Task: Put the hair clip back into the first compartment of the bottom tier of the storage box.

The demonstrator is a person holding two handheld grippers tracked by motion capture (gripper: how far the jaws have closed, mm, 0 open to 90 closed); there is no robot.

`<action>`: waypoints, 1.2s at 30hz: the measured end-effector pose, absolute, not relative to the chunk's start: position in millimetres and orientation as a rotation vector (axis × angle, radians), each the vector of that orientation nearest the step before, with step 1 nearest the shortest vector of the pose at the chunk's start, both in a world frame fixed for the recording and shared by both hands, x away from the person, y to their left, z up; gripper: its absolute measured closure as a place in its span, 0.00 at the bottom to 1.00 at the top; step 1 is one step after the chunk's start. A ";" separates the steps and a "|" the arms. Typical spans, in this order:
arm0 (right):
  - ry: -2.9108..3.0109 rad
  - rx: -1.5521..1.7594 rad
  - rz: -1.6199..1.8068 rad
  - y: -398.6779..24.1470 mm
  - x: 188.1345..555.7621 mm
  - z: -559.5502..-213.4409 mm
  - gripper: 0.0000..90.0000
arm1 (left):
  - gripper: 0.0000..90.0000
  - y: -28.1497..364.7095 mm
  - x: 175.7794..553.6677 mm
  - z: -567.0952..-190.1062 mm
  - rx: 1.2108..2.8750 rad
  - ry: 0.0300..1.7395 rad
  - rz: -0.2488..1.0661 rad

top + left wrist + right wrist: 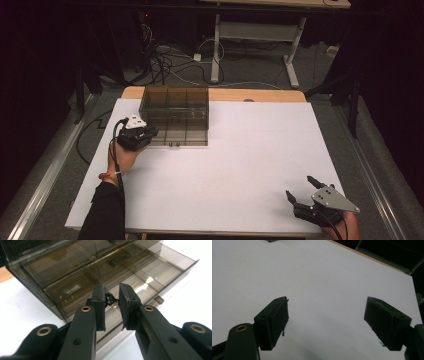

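A smoky see-through drawer cabinet (175, 117) stands at the far left of the white table (240, 150). My left gripper (150, 134) is at the cabinet's front left corner. In the left gripper view the cabinet (75, 267) is very close, and my left gripper (111, 296) has its jaws nearly together. A small dark knob (110, 300) on a drawer front spans the narrow gap between the pads. A second knob (158, 299) sticks out further right. My right gripper (299, 186) rests near the front right, and my right gripper (325, 315) is open over bare table.
The wooden table edge (255, 95) shows behind the white sheet. Past it, on the floor, are tangled cables (165, 60) and a desk's white legs (216, 50). Dark curtains flank both sides.
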State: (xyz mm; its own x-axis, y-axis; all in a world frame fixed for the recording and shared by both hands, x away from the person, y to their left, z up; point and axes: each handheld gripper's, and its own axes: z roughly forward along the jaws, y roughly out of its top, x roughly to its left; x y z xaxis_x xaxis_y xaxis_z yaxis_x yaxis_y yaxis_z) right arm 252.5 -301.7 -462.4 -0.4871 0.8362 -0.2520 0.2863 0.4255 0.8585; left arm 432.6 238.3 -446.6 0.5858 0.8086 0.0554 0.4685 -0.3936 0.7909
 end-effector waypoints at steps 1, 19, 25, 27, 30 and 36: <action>1.989 0.946 1.015 -301.7 252.5 -462.4 0.22 | 0.82 238.2 433.9 -447.8 2.056 1.015 0.568; 1.992 0.946 1.008 -302.8 254.9 -464.1 0.22 | 0.81 233.3 441.6 -460.7 2.053 1.038 0.582; 1.993 0.944 1.010 -303.6 255.3 -464.3 0.22 | 0.81 235.0 442.4 -462.6 2.041 1.044 0.570; 1.994 0.944 1.008 -303.1 254.9 -464.4 0.22 | 0.81 234.7 442.5 -463.1 2.042 1.045 0.569; 1.996 0.944 1.008 -302.7 254.5 -464.5 0.22 | 0.79 235.2 442.1 -462.9 2.042 1.045 0.567; 1.994 0.938 1.008 -303.1 254.2 -464.1 0.22 | 0.79 236.2 441.5 -462.6 2.037 1.046 0.565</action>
State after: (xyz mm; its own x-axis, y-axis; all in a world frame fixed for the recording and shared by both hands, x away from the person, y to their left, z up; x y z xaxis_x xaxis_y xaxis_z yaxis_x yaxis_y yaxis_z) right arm 254.2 -303.1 -464.1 -0.4905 0.8320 -0.2591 0.2846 0.4339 0.8548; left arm 441.5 236.2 -462.6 0.5660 0.8234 0.0407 0.4851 -0.3726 0.7911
